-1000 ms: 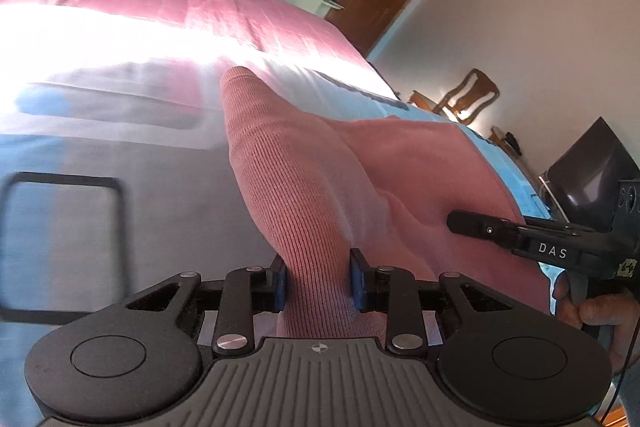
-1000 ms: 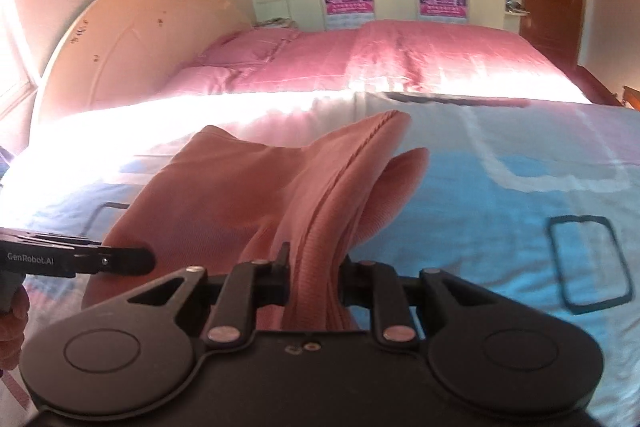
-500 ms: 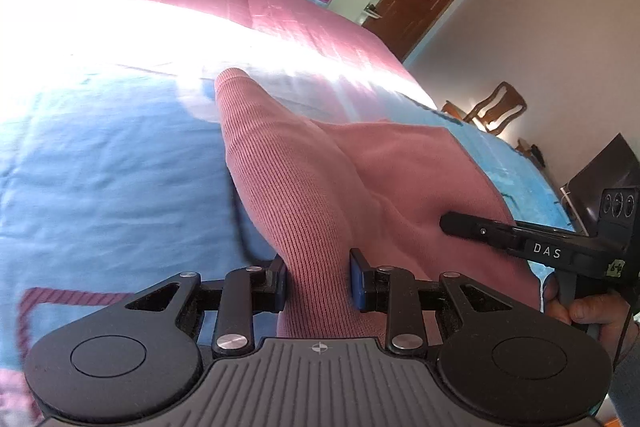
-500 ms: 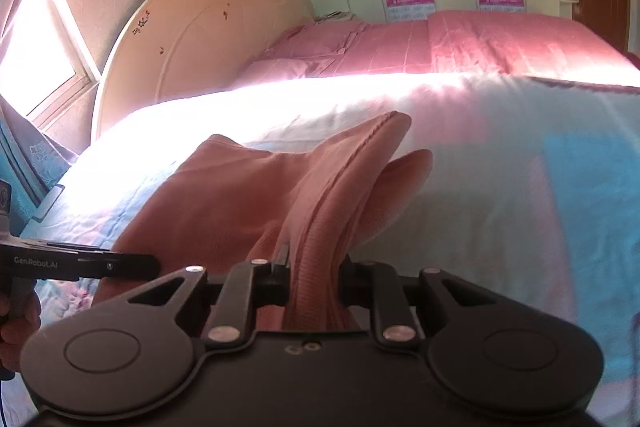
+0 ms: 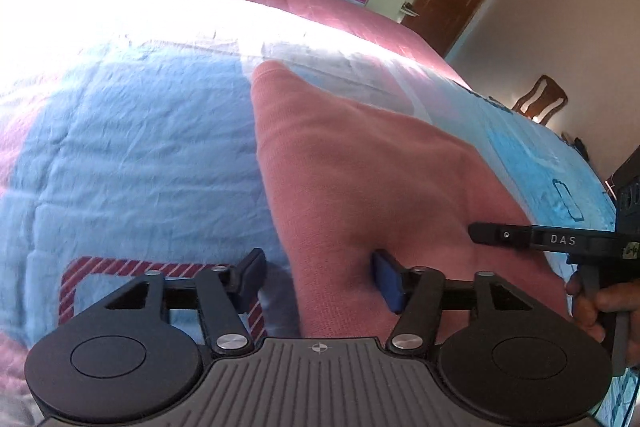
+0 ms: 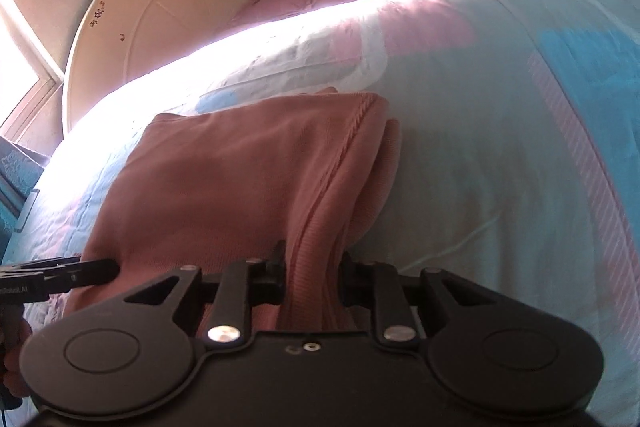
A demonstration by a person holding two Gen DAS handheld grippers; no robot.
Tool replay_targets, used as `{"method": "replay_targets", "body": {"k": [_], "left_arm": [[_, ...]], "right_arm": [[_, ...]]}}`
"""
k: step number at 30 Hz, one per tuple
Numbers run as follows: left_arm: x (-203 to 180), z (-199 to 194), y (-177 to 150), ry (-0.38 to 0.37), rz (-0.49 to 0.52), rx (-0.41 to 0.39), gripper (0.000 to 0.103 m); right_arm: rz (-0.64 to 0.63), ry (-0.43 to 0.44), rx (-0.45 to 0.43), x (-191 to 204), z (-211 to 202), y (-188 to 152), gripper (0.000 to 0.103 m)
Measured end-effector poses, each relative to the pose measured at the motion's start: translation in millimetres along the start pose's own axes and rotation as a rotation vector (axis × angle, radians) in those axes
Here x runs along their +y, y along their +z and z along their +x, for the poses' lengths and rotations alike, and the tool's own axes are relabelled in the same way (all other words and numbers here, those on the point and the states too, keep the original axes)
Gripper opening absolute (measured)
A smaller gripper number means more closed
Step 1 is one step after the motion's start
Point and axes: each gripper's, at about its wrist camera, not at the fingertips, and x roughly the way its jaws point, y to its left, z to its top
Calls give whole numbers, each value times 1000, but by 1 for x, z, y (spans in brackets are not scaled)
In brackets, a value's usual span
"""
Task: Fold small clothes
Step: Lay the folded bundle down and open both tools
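pink ribbed knit, a small garment point(image 5: 372, 163), lies spread on the bed point(image 5: 132, 147), on a quilt of light blue, white and pink patches. in the left wrist view the left gripper point(image 5: 320, 279) stands with its fingers spread wide: the left finger sits over the blue quilt just beside the cloth's edge, and the blue-padded right finger touches the garment's surface, so nothing is pinched between them. the right gripper point(image 5: 504, 235) shows at the right edge of that view, lying across the garment's near corner with a hand point(image 5: 600, 307) around its handle. in the right wrist view the right gripper point(image 6: 314, 267) is pressed together on a bunched fold of the garment point(image 6: 240, 179), which rises from the flat part into the fingers. the left gripper point(image 6: 80, 273) enters from the left edge there, its tip touching the cloth's near side. a cream headboard point(image 6: 132, 27) stands behind the bed, and a wooden chair point(image 5: 540, 103) beside the far wall.
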Motion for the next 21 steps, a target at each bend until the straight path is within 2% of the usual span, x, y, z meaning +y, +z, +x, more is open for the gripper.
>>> {"method": "replay_targets", "body": {"k": [2, 4, 5, 7, 9, 11, 13, 16, 18, 19, 20, 21], "left_arm": [[-8, -16, 9, 29, 28, -53, 56], [-10, -36, 15, -1, 25, -112, 55], [-12, -39, 20, -24, 29, -126, 54], [-18, -38, 29, -59, 71, -125, 47], [-27, -24, 37, -76, 113, -84, 45], [-28, -2, 38, -88, 112, -23, 43], [-26, 16, 34, -71, 105, 22, 42], [-29, 15, 31, -63, 106, 13, 42], [-33, 13, 29, -45, 121, 11, 42], [-36, 11, 28, -31, 135, 10, 42], [-40, 9, 28, -19, 141, 5, 42], [-43, 6, 28, -12, 143, -2, 42]], "right_arm": [[-9, -30, -10, 1, -5, 5, 33], [-28, -80, -59, 5, -25, 10, 36], [-50, -93, -94, 8, -35, 15, 31], [-100, -98, -114, 16, -39, 26, 30], [-154, -95, -103, 27, -31, 36, 26], [-180, -94, -48, 32, -11, 42, 9], [-182, -165, 14, 28, 12, 43, 0], [-122, -149, 12, 14, 21, 41, 0], [-132, -160, 14, 17, 18, 41, 0], [-136, -164, 14, 19, 15, 40, 3], [-138, -165, 13, 22, 10, 39, 15], [-147, -168, 5, 28, 4, 37, 21]]}}
